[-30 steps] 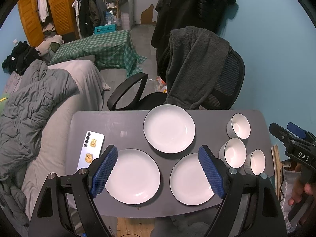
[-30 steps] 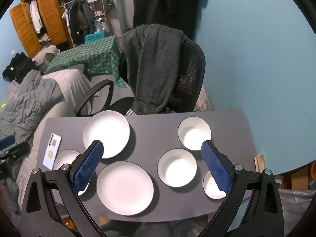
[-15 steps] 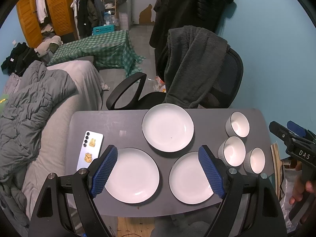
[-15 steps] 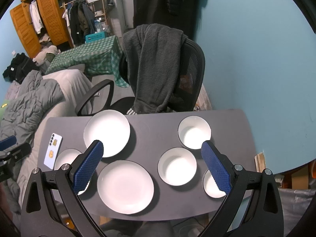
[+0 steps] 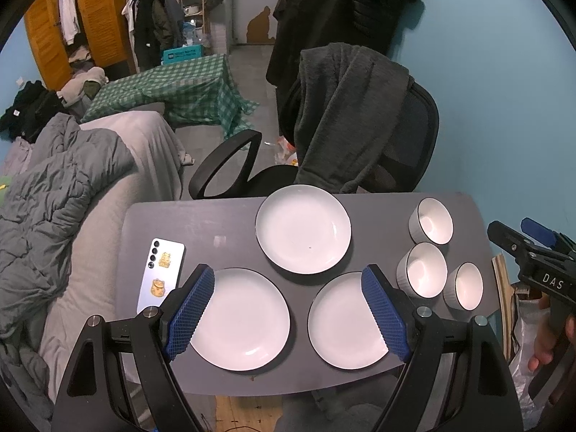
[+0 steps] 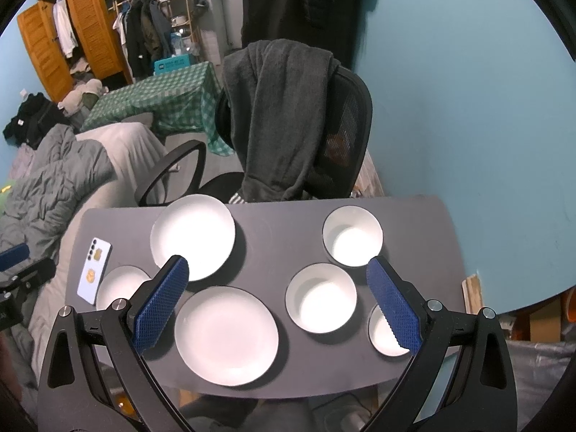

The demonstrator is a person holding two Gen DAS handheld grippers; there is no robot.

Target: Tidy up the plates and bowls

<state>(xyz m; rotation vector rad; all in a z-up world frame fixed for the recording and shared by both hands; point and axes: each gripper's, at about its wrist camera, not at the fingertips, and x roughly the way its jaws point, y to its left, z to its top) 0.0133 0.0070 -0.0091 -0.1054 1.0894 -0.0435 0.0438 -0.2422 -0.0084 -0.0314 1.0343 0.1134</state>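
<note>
Three white plates and three white bowls are laid out on a grey table. One plate is set toward the far edge; two more are placed at the near edge, the left plate and the right plate, none touching. The bowls are grouped at the table's right end: the far bowl, the middle bowl and the near bowl, the last two just beside each other. A phone is laid face down near the left edge, just beside the left plate.

The left gripper is held above the near edge with its blue pads spread wide and nothing between them. The right gripper is likewise held wide apart and empty, above the right plate and middle bowl; part of the near bowl is hidden behind its right pad in that view.

Beyond the table, an office chair draped with a dark grey garment is pushed up against the far edge. A bed with a grey quilt is seen at the left.
</note>
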